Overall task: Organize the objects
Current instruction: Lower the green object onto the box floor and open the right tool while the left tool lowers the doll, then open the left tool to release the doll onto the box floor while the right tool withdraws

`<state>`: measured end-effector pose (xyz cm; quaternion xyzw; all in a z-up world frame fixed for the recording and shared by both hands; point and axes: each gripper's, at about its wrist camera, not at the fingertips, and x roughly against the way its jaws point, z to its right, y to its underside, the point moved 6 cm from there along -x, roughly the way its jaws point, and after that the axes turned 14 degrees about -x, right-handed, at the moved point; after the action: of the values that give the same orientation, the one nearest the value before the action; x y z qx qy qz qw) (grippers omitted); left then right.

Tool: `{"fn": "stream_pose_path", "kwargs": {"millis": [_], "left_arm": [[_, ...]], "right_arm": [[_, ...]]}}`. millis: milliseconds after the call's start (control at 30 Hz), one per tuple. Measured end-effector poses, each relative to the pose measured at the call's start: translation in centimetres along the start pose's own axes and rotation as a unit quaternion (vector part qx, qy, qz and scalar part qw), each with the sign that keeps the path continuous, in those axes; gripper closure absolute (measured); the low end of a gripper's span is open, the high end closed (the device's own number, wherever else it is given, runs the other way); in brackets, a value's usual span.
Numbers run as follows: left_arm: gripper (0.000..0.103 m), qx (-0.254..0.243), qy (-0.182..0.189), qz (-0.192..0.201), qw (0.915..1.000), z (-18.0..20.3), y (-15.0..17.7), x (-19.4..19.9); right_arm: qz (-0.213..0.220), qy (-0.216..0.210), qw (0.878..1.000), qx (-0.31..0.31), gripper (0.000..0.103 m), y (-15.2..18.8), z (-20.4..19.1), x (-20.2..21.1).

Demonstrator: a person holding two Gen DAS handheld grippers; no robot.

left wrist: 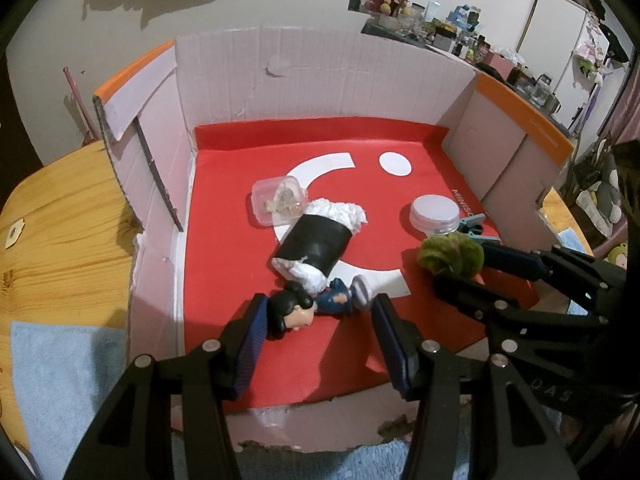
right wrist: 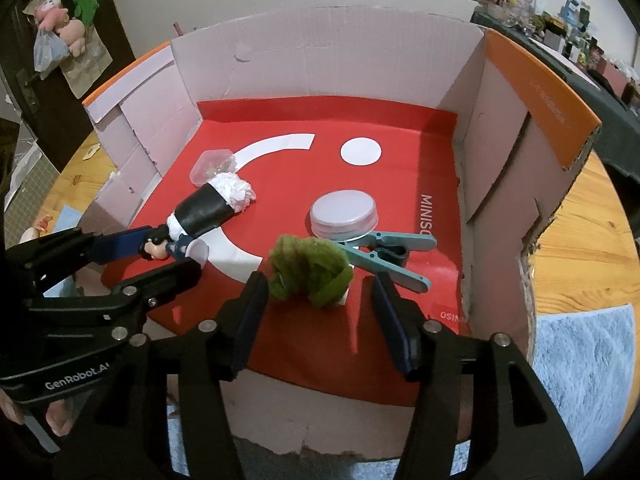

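Note:
A small doll figure (left wrist: 316, 304) with black hair lies on the red mat (left wrist: 240, 360) inside the cardboard box. My left gripper (left wrist: 318, 320) is open, its fingers on either side of the doll; it also shows in the right wrist view (right wrist: 168, 256). A fuzzy green ball (right wrist: 308, 272) sits between the open fingers of my right gripper (right wrist: 318, 292), also seen in the left wrist view (left wrist: 460, 268). A black roll stuffed with white paper (left wrist: 316, 244), a clear plastic case (left wrist: 278, 200), a white-lidded jar (right wrist: 344, 216) and a teal clothespin (right wrist: 388, 256) lie on the mat.
The cardboard box walls (left wrist: 320, 80) enclose the mat on left, back and right; the front wall (right wrist: 320, 420) is low and torn. The box stands on a wooden table (left wrist: 60, 220) with a blue cloth (right wrist: 592, 380) in front. Cluttered shelves (left wrist: 460, 28) stand behind.

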<state>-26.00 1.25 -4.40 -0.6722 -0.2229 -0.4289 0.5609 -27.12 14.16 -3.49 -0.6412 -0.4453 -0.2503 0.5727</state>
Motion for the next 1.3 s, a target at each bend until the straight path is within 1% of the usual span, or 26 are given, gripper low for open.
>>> {"fn": "stream_pose_path", "kwargs": {"millis": [467,500,533,600,633,733,933,1000,1033,1100,1233,1300], "left_arm": [[0.044,-0.001,-0.001,0.012,0.9999,0.5,0.4,1.2],[0.042,0.000,-0.002,0.014,0.9999,0.5,0.4,1.4],[0.036,0.002,-0.006,0.017,0.9998,0.5,0.4,1.5],[0.029,0.007,-0.014,0.024,0.9996,0.2,0.5,2.0],[0.029,0.009,-0.015,0.026,0.9995,0.2,0.6,2.3],[0.029,0.014,-0.013,0.031,0.9993,-0.1,0.7,2.8],[0.029,0.013,-0.016,0.039,0.9990,0.1,1.1,3.7],[0.025,0.011,-0.015,0.040,0.9990,0.2,1.2,4.0],[0.023,0.010,-0.014,0.042,0.9990,0.3,1.3,4.2],[0.023,0.010,-0.015,0.045,0.9988,0.4,1.5,4.5],[0.022,0.010,-0.012,0.048,0.9987,0.5,1.9,5.0],[0.021,0.011,-0.015,0.049,0.9987,0.4,2.1,5.3]], "right_arm": [[0.017,-0.003,1.000,0.005,0.048,0.5,-0.3,1.5],[0.019,-0.003,1.000,0.005,0.047,0.5,-0.3,1.6],[0.020,-0.004,1.000,0.005,0.047,0.6,-0.3,1.8],[0.023,-0.006,1.000,0.003,0.047,0.7,-0.3,2.0],[0.024,-0.007,1.000,0.002,0.046,0.7,-0.4,2.2],[0.028,-0.007,1.000,0.003,0.041,0.8,-0.5,2.6],[0.039,-0.010,0.999,0.003,0.041,1.0,-0.8,3.6],[0.042,-0.011,0.999,0.004,0.040,1.1,-0.9,4.1],[0.043,-0.012,0.999,0.005,0.038,1.2,-0.9,4.3],[0.048,-0.013,0.999,0.004,0.035,1.3,-1.0,4.8],[0.058,-0.015,0.998,0.004,0.033,1.6,-1.1,5.6],[0.061,-0.016,0.998,0.003,0.028,1.7,-1.1,6.1]]}}
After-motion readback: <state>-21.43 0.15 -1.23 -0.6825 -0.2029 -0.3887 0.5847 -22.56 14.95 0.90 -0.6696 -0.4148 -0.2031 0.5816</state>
